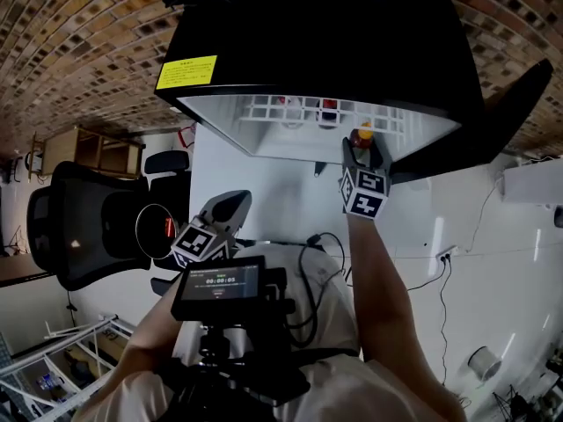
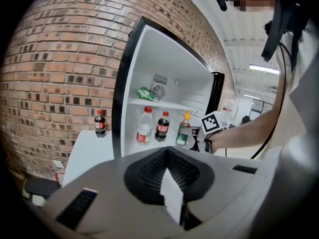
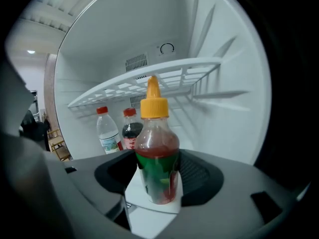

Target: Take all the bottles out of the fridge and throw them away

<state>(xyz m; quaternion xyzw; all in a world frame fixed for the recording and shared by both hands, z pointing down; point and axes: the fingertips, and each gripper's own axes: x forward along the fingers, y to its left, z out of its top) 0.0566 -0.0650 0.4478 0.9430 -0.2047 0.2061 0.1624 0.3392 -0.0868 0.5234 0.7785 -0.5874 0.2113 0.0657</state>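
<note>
Brick wall behind, and against it a black fridge (image 2: 149, 59) with its door (image 2: 216, 91) swung wide, the inside all white. In the lower compartment, under the wire shelf (image 3: 149, 83), three bottles stand in a row. At the left is a clear bottle (image 2: 144, 126) with a red cap and a red-and-white label, its contents colourless. Just beside it is a cola bottle (image 2: 162, 125), dark and red-capped. At the right, nearest the opening, is a sauce bottle (image 3: 157, 153) with a yellow spout cap, a green label and red liquid up to its shoulder. The right gripper (image 1: 363, 148) reaches into the fridge mouth and is clamped on that sauce bottle, a jaw on either side of its body; I cannot tell whether the base rests on the fridge floor. On the shelf above lies something green and crumpled (image 2: 145, 93). Outside, left of the fridge, another small cola (image 2: 100, 122) stands upright on a white top (image 2: 87, 148), well apart from the rest. The left gripper (image 2: 171, 193) hangs back from the fridge near the person's body, jaws pressed together with nothing between them.
</note>
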